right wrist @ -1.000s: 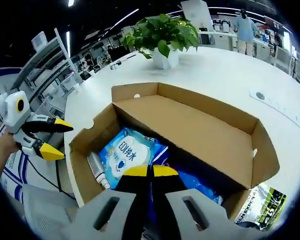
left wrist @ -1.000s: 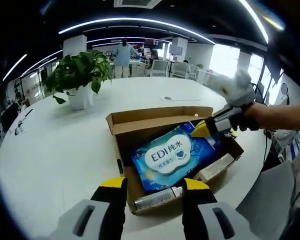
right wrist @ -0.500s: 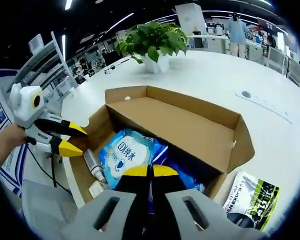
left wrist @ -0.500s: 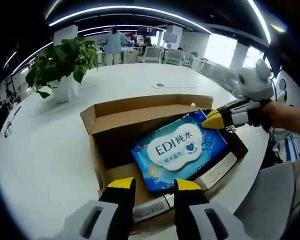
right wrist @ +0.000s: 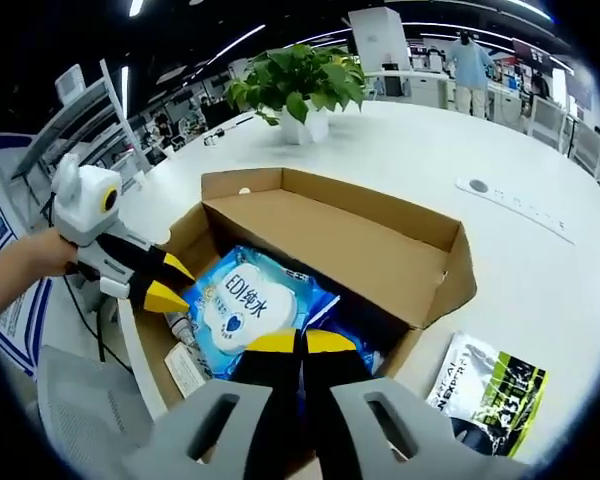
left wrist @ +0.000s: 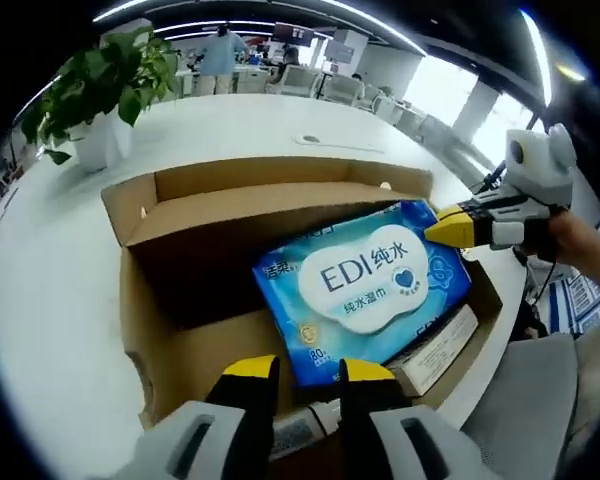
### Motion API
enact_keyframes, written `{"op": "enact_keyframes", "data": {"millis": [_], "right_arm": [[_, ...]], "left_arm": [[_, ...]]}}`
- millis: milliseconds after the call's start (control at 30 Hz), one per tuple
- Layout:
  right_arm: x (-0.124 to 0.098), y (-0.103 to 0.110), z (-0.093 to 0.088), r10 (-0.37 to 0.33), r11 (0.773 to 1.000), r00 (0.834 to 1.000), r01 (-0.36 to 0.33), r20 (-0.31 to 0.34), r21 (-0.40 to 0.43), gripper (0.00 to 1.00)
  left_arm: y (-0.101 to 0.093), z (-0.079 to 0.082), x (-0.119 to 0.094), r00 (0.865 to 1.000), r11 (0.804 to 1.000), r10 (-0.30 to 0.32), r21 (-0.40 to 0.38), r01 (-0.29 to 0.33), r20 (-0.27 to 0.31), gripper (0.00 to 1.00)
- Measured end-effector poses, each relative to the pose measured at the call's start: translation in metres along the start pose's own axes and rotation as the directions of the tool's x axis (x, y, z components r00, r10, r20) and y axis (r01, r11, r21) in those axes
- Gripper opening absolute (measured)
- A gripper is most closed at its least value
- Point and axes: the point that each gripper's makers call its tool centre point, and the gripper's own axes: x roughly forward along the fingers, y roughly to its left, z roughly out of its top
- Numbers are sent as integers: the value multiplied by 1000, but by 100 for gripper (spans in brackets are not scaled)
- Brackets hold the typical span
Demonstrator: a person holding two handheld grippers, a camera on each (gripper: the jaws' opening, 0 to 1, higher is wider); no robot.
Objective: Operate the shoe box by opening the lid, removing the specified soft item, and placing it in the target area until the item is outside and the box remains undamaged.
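The cardboard shoe box lies open on the white table, its lid flap folded back. A blue pack of wet wipes with a white "EDI" label sits tilted inside it. My right gripper is shut on the pack's edge. In the left gripper view it comes in from the right, pinching the pack's far corner. My left gripper is open at the box's near end, its yellow tips close to the pack's lower corner.
A silver tube and a small white carton lie in the box beside the pack. A green-and-black packet lies on the table next to the box. A potted plant stands further back. A grey chair is at the table edge.
My left gripper has come closer to the box and its jaws have narrowed. The pack has risen and tilted with my right gripper shut on it.
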Motion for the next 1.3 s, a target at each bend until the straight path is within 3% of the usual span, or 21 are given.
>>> {"op": "enact_keyframes", "data": {"millis": [233,433,833,1300], "right_arm": [[-2,-1,-1,-2,1000,1000,2,5,15,0],[-2,-2,-2,-1,999,1000,0,10,41,0],[-10,-1,-4,17,995,999,-20,28,98,0],[-29,-3,3,32,987,997,-42,67,152,0]], "left_arm": [[13,-1,4,999,994,26,-106,-24,20,8],[13,1,3,999,978,-2,-210,12,50,2],[-3,0,-9,997,983,-40,-178,50,63,0],[-24,18,-31,990,986,-65,-147,83,122,0]]}}
